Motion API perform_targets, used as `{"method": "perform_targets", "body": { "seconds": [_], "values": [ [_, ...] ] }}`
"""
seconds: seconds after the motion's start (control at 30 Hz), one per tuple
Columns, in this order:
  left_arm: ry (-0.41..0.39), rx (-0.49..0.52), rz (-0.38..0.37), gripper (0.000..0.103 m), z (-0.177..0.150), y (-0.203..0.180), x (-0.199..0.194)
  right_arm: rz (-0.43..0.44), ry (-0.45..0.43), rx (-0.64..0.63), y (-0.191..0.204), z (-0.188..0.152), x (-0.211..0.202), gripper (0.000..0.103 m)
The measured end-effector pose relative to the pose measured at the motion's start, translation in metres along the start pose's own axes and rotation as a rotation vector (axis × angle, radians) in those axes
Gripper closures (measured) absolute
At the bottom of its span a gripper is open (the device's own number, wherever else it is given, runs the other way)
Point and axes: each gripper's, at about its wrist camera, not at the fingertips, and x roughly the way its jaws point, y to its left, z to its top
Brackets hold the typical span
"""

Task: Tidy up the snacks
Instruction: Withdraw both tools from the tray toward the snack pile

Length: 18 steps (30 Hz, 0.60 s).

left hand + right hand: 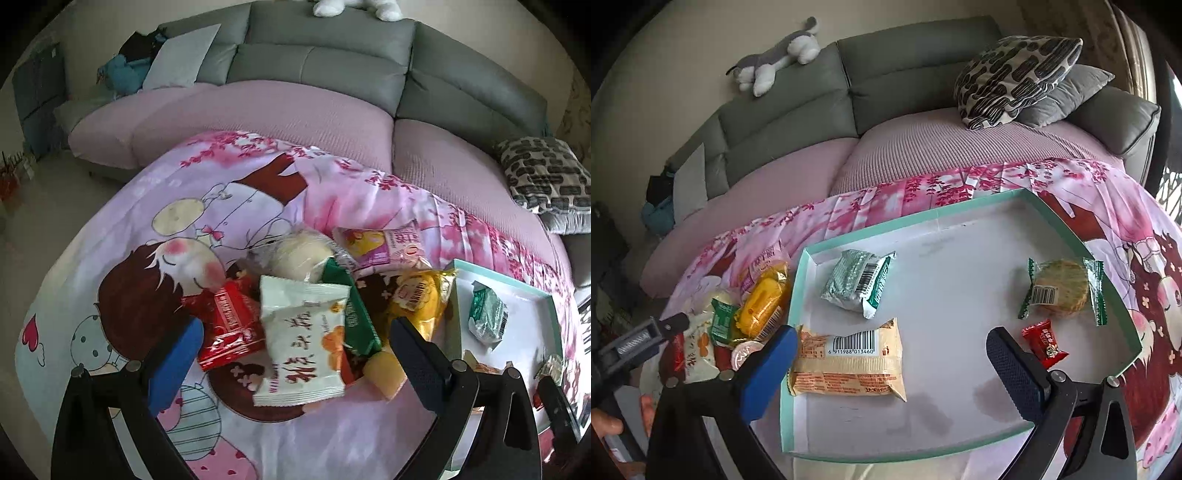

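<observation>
Between the wide-spread fingers of the left gripper (295, 354), a white packet (301, 343), apparently untouched; right gripper (892, 365) likewise wide, hovering over the tray (960, 210).

A grey sofa (325, 55) with pink seat covers (798, 181) stands against a pale wall (665, 74); a patterned cushion (1015, 77) rests on it.

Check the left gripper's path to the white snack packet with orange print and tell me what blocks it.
Nothing visible blocks it. The left gripper is open, its fingers either side of the white snack packet with orange print, which lies on top of the pile, overlapping the red packet and green packet.
</observation>
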Motion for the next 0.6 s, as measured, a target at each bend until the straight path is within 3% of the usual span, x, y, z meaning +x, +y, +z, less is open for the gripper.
{"method": "perform_targets", "body": {
  "seconds": [0.37,0.6],
  "values": [
    [0.046,-0.096,-0.034,0.003,0.004,0.043,0.005,0.049,-0.003,-0.136,0.050,-0.009,0.004,0.000],
    [0.125,-0.105,-0.057,0.003,0.001,0.048,0.018,0.127,0.063,-0.251,0.098,-0.027,0.016,0.000]
  ]
}}
